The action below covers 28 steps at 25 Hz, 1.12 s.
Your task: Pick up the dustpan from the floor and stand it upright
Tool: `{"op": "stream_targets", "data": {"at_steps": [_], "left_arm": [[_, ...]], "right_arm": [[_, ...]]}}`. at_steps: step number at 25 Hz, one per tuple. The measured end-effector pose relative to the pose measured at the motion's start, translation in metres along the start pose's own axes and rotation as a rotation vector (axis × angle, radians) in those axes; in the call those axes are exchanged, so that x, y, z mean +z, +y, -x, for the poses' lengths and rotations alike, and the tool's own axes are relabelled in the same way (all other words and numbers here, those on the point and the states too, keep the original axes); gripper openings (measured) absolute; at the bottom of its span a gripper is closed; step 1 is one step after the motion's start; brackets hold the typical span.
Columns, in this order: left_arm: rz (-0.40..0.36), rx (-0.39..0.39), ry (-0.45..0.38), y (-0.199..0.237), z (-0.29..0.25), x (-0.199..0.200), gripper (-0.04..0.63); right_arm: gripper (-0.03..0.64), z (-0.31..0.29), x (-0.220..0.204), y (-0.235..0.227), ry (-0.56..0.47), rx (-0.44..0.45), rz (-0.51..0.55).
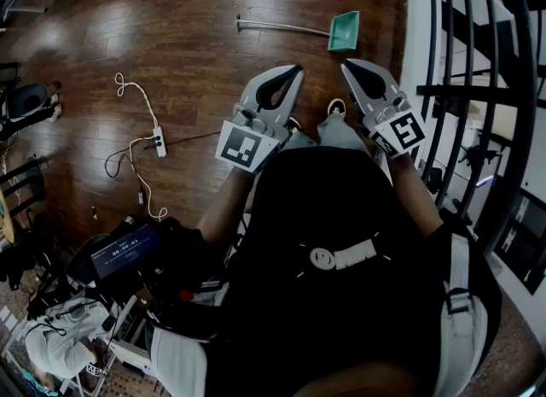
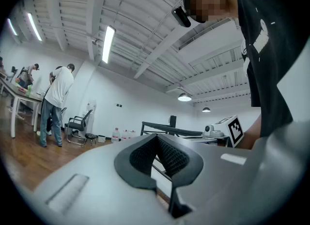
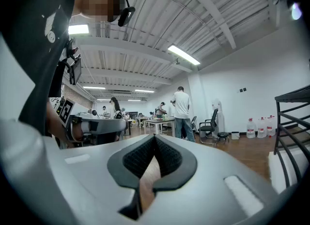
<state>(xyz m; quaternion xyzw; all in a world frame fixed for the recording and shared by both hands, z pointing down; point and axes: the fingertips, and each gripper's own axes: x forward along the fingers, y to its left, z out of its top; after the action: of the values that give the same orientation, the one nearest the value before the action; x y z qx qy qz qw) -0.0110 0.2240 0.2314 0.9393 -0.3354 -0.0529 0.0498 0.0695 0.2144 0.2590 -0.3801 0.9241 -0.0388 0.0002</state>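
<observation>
On floor (image 1: 213, 62): dustpan (image 1: 344, 32) | power strip (image 1: 159, 141) aside | left gripper (image 1: 297, 69), right gripper (image 1: 347, 65) closed, empty

The floor (image 1: 196, 28) is dark wood planking with a glossy, reflective finish. The dustpan (image 1: 345, 30) looks like smooth green plastic, with a thin, pale handle. The left claw (image 2: 156, 138) and right claw (image 3: 155, 137) have smooth matt grey plastic shells and black pads (image 2: 172, 154) with fine ribbing. The railing (image 1: 444, 88) looks like black painted metal.

No legible text, label or number anywhere
</observation>
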Motion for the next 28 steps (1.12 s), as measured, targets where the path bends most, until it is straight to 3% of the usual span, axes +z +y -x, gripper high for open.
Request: {"op": "stream_targets", "data": {"at_steps": [17, 23, 28], "left_arm": [[-0.018, 0.087, 0.014, 0.027, -0.020, 0.008, 0.011], [0.019, 0.119, 0.144, 0.094, -0.109, -0.038, 0.011], [0.028, 0.145, 0.217, 0.123, -0.150, -0.045, 0.011]], "right_arm": [[0.002, -0.018, -0.005, -0.033, 0.018, 0.046, -0.046], [0.002, -0.080, -0.050, -0.121, 0.071, 0.109, -0.083], [0.002, -0.111, -0.038, -0.168, 0.058, 0.151, -0.070]]}}
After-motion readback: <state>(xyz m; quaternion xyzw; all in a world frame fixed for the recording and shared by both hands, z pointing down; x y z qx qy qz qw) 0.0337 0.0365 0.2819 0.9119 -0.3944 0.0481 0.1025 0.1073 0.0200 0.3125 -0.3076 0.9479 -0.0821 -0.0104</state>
